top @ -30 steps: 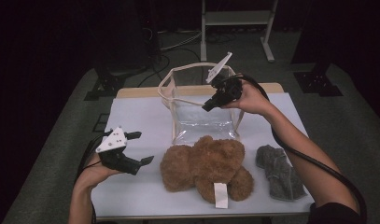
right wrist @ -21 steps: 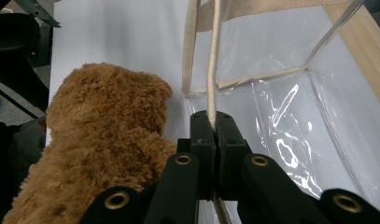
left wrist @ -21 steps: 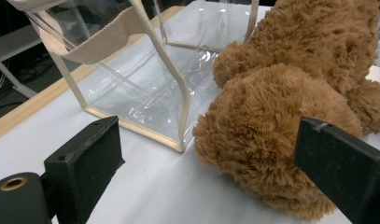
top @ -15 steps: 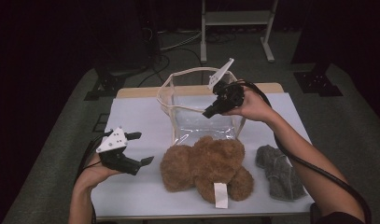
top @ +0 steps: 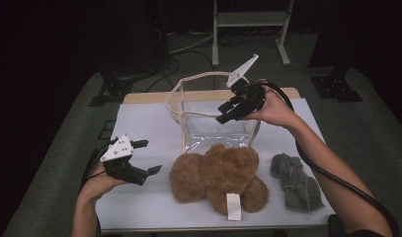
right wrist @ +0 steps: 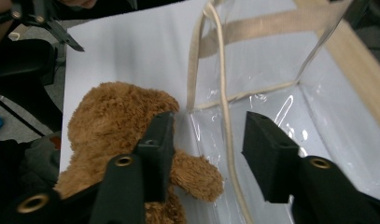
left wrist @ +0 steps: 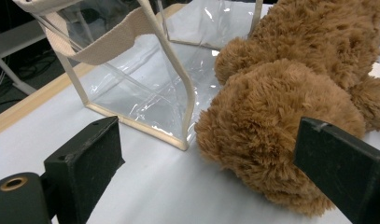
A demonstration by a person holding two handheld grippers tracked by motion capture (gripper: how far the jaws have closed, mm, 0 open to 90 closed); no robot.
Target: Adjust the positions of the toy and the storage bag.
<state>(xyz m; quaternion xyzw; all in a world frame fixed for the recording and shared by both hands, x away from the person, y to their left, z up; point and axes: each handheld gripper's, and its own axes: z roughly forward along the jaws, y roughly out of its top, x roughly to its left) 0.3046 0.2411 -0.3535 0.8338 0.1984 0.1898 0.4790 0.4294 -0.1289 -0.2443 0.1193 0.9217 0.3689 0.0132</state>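
A brown teddy bear [top: 218, 173] lies on the white table [top: 139, 123] against the front of an upright clear plastic bag [top: 208, 123] with beige trim. My right gripper [top: 222, 113] hovers over the bag's near rim. In the right gripper view that gripper [right wrist: 211, 149] is open, and the beige rim [right wrist: 225, 116] runs between its jaws, with the bear [right wrist: 113, 121] just left. My left gripper [top: 151, 156] stands open on the table left of the bear. Seen from the left gripper [left wrist: 206, 158], the bear [left wrist: 290, 93] and the bag [left wrist: 131, 88] lie just ahead.
A grey cloth [top: 295, 180] lies crumpled at the front right of the table, right of the bear. A white tag [top: 233, 206] sticks out from the bear toward the front edge. Bare tabletop spreads left of the bag. A metal stand [top: 248, 19] is behind the table.
My right gripper has come down and toward me, from above the bag's opening to its near rim. The left gripper and the bear have stayed put.
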